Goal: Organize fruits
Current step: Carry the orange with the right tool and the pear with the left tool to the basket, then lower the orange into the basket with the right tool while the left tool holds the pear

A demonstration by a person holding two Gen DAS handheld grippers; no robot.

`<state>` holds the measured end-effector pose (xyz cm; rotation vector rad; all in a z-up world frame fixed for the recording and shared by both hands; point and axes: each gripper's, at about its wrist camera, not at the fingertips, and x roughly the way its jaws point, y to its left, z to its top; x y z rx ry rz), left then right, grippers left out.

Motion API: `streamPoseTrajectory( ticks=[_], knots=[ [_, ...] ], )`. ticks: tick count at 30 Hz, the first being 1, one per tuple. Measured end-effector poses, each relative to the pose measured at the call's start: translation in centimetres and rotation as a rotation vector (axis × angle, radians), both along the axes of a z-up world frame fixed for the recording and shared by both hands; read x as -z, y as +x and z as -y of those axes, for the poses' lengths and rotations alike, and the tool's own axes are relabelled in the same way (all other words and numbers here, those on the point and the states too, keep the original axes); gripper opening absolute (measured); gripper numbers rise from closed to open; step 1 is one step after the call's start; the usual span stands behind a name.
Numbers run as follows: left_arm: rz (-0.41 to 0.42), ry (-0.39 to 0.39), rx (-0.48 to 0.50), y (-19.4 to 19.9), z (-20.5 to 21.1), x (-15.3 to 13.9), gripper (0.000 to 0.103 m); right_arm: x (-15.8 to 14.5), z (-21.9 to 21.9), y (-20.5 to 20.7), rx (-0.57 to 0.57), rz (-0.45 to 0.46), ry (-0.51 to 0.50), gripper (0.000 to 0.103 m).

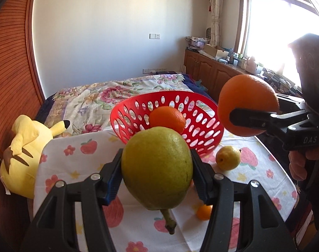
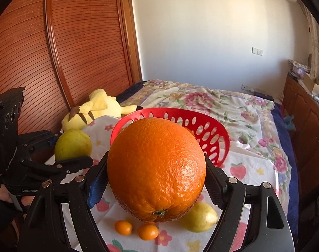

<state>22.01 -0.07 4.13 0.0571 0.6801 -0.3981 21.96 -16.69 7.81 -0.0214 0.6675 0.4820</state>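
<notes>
Two-handed transfer of fruit toward a container. The left tool (image 1: 157,168) is clamped on a green pear (image 1: 157,168), its pads pressing the fruit's widest flanks so that the stem end hangs downward and free between the fingers; a grip across the belly probably keeps the tapering body from slipping out. The right tool (image 2: 156,180) is clamped on a large orange (image 2: 156,170), held likewise across its broadest part, stem scar facing the camera and down. Both fruits are carried clear of the cloth-covered desk (image 1: 60,168), with nothing touching them from below.

The red perforated basket (image 1: 201,126) lies ahead of both tools, just beyond the held fruits, tilted so that its mouth opens toward them. One orange in the basket (image 1: 167,118) already rests against its inner wall, which suggests the basket is the collecting place and the work is partly done.

Beneath and just ahead of the right tool, loose on the desk, lie a yellow pear (image 2: 199,218) and two kumquats (image 2: 123,227), close together but apart from the basket; these appear still to be gathered. The yellow plush toy (image 1: 22,157) sits well off to the left tool's left, at the desk's edge against the bed (image 1: 96,96), and plays no part.

Judged next step: each tool advances over the basket rim before releasing.
</notes>
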Motion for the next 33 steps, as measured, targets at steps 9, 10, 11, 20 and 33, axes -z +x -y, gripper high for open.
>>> streamPoseTrajectory(
  ticks=[9,10,11,20,33],
  knots=[
    [0.006,0.002,0.003,3.4,-0.3,0.1,0.058,1.7,-0.8,4.6,-0.015,-0.034,-0.003,0.082],
    [0.001,-0.005,0.003,3.8,-0.4,0.2,0.058,1.8,-1.0,4.9,-0.023,-0.034,-0.005,0.082],
    [-0.004,-0.007,0.004,4.2,-0.4,0.3,0.058,2.0,-1.1,5.2,-0.029,-0.033,-0.013,0.082],
    [-0.020,-0.009,0.002,6.5,-0.9,1.5,0.058,5.2,-2.7,7.2,-0.052,-0.079,-0.072,0.082],
    [-0.018,-0.014,0.000,7.5,-1.3,1.8,0.058,8.5,-4.3,8.9,-0.062,-0.170,-0.142,0.082]
  ],
)
